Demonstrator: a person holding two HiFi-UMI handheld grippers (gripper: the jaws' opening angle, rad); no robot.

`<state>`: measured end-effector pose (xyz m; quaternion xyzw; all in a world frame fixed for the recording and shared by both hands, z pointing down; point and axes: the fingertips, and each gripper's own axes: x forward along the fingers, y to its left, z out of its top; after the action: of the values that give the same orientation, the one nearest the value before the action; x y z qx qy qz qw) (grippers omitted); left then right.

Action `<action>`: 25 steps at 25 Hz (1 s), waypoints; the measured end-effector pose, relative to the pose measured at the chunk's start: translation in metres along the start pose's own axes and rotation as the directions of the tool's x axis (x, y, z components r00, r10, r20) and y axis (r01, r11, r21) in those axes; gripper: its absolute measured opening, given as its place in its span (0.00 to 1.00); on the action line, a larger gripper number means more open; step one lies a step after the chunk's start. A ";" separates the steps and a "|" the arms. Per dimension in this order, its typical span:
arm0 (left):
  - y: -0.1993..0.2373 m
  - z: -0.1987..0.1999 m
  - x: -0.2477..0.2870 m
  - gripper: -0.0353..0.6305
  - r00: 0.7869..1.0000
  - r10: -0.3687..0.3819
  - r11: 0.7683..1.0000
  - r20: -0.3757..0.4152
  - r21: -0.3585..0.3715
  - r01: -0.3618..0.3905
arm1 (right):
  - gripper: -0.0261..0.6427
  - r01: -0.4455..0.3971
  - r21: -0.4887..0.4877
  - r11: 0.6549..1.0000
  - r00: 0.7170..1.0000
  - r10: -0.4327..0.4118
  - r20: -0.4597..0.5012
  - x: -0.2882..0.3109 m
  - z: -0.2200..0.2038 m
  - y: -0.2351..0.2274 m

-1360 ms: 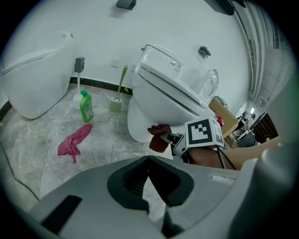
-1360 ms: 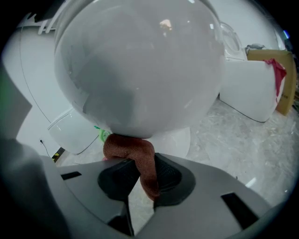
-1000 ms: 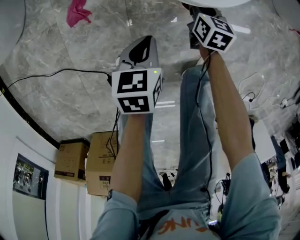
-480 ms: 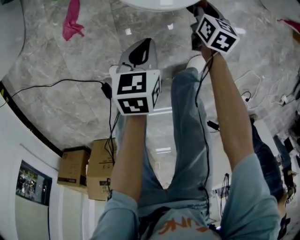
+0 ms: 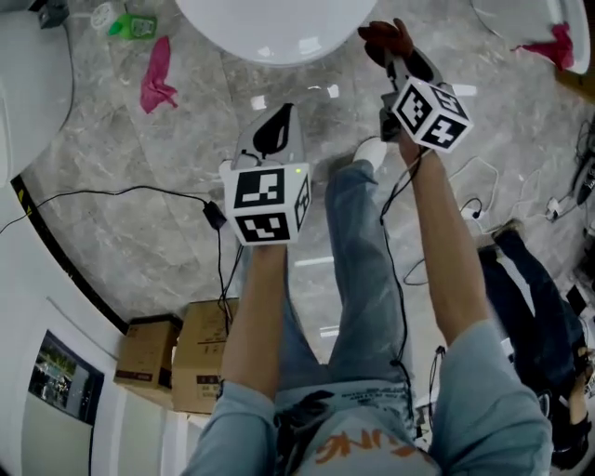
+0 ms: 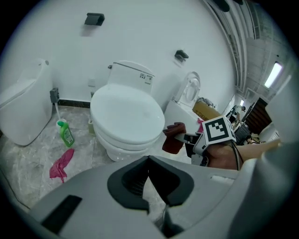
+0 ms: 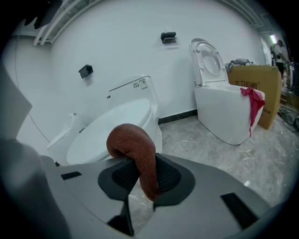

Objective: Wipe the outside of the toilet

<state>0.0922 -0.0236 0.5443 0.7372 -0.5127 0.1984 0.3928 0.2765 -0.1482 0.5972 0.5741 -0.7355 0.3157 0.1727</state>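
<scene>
The white toilet (image 5: 279, 28) stands with its lid down at the top of the head view, and its bowl (image 6: 126, 116) fills the middle of the left gripper view. My right gripper (image 5: 390, 54) is shut on a brown cloth (image 5: 381, 37) just right of the toilet's front rim; the cloth (image 7: 135, 154) drapes over its jaws, with the toilet (image 7: 112, 126) close behind. My left gripper (image 5: 272, 130) hangs over the floor, short of the bowl. Its jaws meet at the tips with nothing between them (image 6: 148, 161).
A pink rag (image 5: 156, 72) and a green bottle (image 5: 130, 25) lie on the marble floor left of the toilet. A black cable (image 5: 112, 195) crosses the floor, with cardboard boxes (image 5: 177, 358) behind. A second toilet (image 7: 224, 112) with a red cloth (image 7: 252, 102) stands to the right.
The toilet's front has come well into the head view. Both grippers are nearer to it, and the brown cloth in the right gripper now shows beside the rim.
</scene>
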 end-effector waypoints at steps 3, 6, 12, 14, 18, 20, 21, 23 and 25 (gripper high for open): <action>-0.008 0.029 -0.020 0.04 0.999 0.004 1.000 0.036 0.020 -0.004 | 0.16 -0.030 -0.022 0.999 1.000 0.030 0.006 -0.028 0.024 0.012; -0.014 0.059 -0.045 0.04 0.997 0.010 1.000 0.078 0.027 -0.012 | 0.16 -0.056 -0.023 0.998 0.998 0.056 0.014 -0.057 0.046 0.024; -0.031 0.122 -0.107 0.04 0.985 0.017 1.000 0.174 0.019 -0.021 | 0.16 -0.161 -0.094 0.982 0.985 0.165 0.040 -0.126 0.104 0.074; -0.039 0.142 -0.128 0.04 0.977 0.023 1.000 0.210 0.001 -0.024 | 0.16 -0.189 -0.099 0.977 0.979 0.195 0.058 -0.148 0.127 0.092; -0.064 0.176 -0.162 0.04 0.967 -0.014 0.999 0.256 0.033 0.006 | 0.16 -0.234 -0.100 0.967 0.965 0.244 0.099 -0.189 0.169 0.128; -0.068 0.201 -0.181 0.04 0.958 -0.025 0.998 0.286 0.058 0.009 | 0.16 -0.277 -0.103 0.955 0.949 0.289 0.128 -0.205 0.194 0.155; -0.070 0.214 -0.194 0.04 0.951 -0.025 0.998 0.307 0.057 0.008 | 0.16 -0.293 -0.102 0.951 0.941 0.306 0.144 -0.215 0.206 0.167; -0.073 0.233 -0.225 0.04 0.937 -0.016 0.999 0.349 0.033 0.004 | 0.16 -0.316 -0.092 0.944 0.925 0.328 0.193 -0.240 0.228 0.187; -0.073 0.250 -0.256 0.04 0.919 0.004 1.000 0.393 0.000 -0.005 | 0.16 -0.337 -0.078 0.938 0.904 0.346 0.250 -0.267 0.251 0.205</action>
<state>0.0298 -0.0533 0.1853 0.7610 -0.5827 0.0475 0.2813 0.1831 -0.0892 0.1917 0.4700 -0.8458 0.2508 0.0263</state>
